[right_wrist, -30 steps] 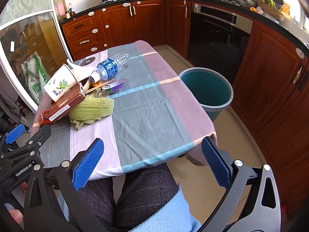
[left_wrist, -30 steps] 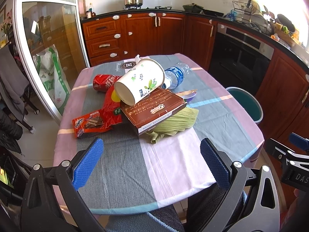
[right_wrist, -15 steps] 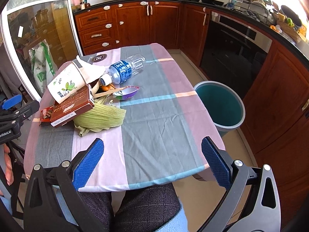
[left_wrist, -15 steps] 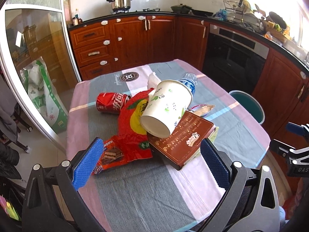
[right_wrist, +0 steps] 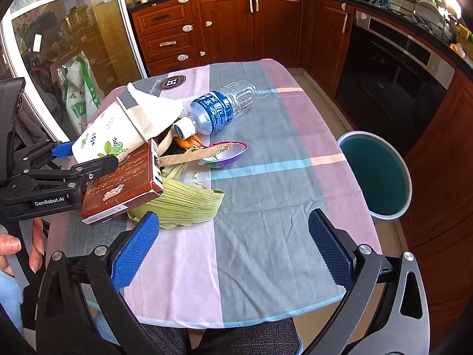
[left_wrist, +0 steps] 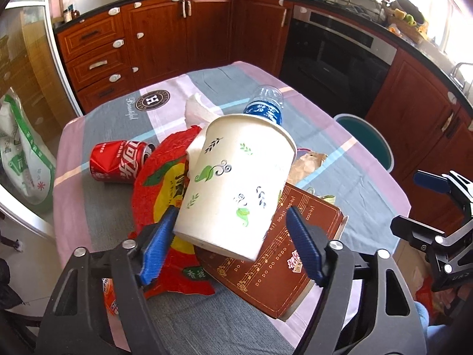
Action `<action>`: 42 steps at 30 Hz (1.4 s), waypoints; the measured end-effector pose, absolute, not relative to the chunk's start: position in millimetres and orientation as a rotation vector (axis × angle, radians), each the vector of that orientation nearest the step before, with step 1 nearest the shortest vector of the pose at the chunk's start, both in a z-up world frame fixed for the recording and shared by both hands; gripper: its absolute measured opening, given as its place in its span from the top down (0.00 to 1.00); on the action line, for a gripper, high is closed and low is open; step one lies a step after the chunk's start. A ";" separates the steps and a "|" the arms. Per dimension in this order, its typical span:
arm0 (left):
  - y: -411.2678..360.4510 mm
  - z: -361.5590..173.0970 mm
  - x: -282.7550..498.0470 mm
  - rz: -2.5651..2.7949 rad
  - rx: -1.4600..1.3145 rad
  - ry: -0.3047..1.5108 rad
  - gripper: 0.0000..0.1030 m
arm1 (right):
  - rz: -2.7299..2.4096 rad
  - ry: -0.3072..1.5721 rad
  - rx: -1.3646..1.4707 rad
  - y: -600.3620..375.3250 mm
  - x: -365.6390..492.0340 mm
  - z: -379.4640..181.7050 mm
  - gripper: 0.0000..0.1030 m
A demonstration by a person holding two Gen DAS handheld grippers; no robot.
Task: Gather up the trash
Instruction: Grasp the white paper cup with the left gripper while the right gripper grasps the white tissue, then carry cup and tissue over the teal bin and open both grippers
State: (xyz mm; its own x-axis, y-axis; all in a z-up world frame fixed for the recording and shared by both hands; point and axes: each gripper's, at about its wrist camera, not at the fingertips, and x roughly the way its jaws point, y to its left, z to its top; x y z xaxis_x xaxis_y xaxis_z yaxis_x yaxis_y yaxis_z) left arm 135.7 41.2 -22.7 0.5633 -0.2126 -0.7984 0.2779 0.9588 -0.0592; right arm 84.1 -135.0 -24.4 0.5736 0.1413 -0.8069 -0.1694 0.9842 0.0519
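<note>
- My left claw (left_wrist: 230, 242) sits nearest, its two blue pads either side of the base of the one paper cup (left_wrist: 236, 186). The jaws have just been closing in. The left pad looks to meet the cup wall; I see a sliver of gap at the right pad, so I call it not yet clenched.
- My right claw (right_wrist: 233, 248) hangs released over bare cloth at the near edge of the worktop (right_wrist: 280, 213), nothing between its pads.
- The cup lies tilted on one brown biscuit box (left_wrist: 283, 254), which rests on one green corn husk (right_wrist: 183, 204).
- Left of the box I count one red snack bag (left_wrist: 159, 186) under the cup, and one smaller wrapper (left_wrist: 111, 295) half hidden by my left claw arm.
- Beyond the bag lies one dented red soda can (left_wrist: 118, 162) on its side.
- Behind the cup: one white tissue (right_wrist: 153, 106), one plastic water bottle (right_wrist: 218, 109) lying down with its cap toward the pile, and one purple foil lid (right_wrist: 227, 155) beside a paper scrap.
- One teal bin (right_wrist: 378, 174) stands on the floor, just off the worktop's right edge.
- Farthest are the wooden cabinets (right_wrist: 224, 26) and one oven (right_wrist: 396, 68).
</note>
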 end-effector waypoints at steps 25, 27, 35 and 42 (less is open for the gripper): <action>91.7 -33.1 83.8 -0.357 -0.122 0.925 0.40 | 0.473 0.960 -0.011 -55.4 177.3 -18.2 0.52; 92.3 -33.2 84.6 -0.363 -0.126 0.927 0.40 | 0.505 0.992 -0.002 -47.2 188.7 -28.3 0.53; 93.7 -32.6 89.5 -0.357 -0.135 0.937 0.44 | 0.555 1.047 0.024 -33.1 210.9 -53.8 0.95; 83.1 -22.2 88.1 -0.319 -0.097 0.907 0.46 | 0.507 0.948 0.005 -50.3 191.4 -24.6 0.97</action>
